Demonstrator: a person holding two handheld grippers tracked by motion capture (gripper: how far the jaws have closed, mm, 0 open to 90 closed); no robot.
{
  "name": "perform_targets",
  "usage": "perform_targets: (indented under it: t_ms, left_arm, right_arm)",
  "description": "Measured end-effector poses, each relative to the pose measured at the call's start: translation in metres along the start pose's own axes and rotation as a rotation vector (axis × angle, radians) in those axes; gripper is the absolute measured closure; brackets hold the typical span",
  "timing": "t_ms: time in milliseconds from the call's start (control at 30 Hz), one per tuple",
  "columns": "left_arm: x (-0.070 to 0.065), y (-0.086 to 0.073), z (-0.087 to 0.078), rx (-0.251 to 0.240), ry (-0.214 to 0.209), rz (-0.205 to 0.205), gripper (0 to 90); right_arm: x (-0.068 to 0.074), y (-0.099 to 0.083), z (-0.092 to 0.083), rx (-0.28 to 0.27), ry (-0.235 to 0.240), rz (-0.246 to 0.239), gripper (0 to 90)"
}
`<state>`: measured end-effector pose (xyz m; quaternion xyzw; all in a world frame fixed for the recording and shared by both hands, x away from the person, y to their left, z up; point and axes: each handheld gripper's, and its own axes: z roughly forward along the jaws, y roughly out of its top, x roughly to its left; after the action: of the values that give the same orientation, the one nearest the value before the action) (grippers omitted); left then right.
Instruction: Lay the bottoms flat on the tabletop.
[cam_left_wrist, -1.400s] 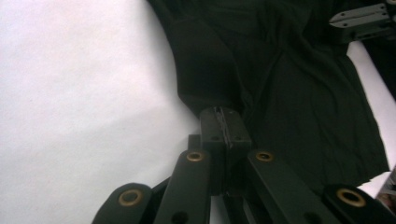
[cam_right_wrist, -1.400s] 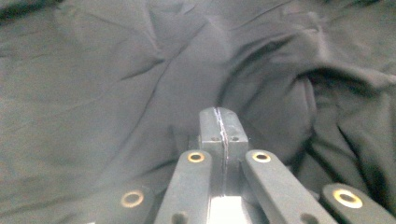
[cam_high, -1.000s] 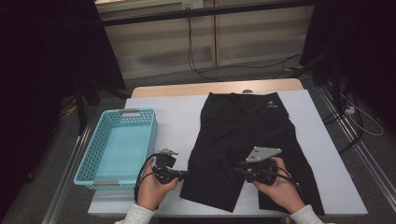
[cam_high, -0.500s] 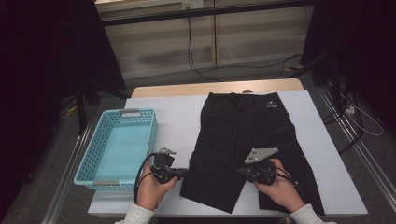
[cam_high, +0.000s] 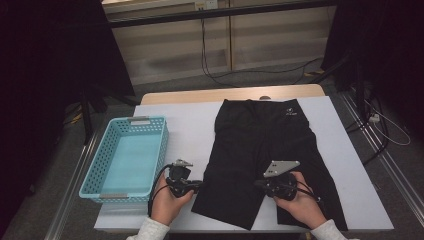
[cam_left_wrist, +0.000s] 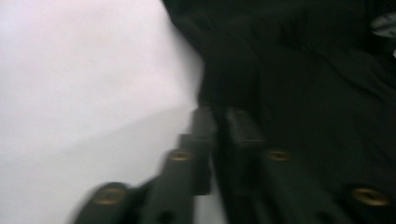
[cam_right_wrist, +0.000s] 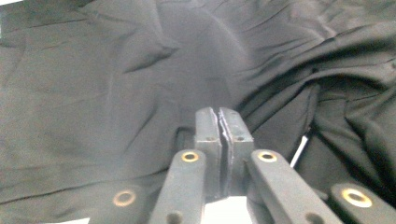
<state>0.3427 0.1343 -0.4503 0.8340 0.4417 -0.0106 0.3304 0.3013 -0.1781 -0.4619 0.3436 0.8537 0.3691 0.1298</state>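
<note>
Left gripper blurred – jaws pressed together at the black shorts edge, pinch unclear. Right gripper jaws together over shorts fabric – tips hide any fold.

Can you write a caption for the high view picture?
Two hand-held grippers hover shut over black shorts beside a blue basket.

High view looks down on table; both gripper views close on shorts.

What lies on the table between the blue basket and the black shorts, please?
In the high view, bare white table separates the basket from the shorts; nearer the person, the left gripper sits in that gap.
</note>
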Motion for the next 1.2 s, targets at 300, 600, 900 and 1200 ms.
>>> perform_targets:
  t_ms: [300,600,900,1200]
  left_arm:
    - [-0.005,-0.002,-0.011,0.076,-0.022,0.002,90.0]
    - [-0.003,-0.003,-0.012,0.059,-0.019,0.001,86.0]
    - [0.010,0.027,0.002,-0.121,0.071,-0.011,46.6]
    - [0.024,0.049,0.031,-0.140,0.094,-0.050,51.3]
  right_arm:
    - [0.021,0.021,0.004,-0.087,0.007,-0.057,56.7]
    - [0.052,0.029,0.041,-0.028,0.145,-0.110,47.0]
    - [0.057,0.029,0.039,-0.019,0.223,-0.134,89.4]
    - [0.056,0.027,0.037,-0.025,0.237,-0.136,90.0]
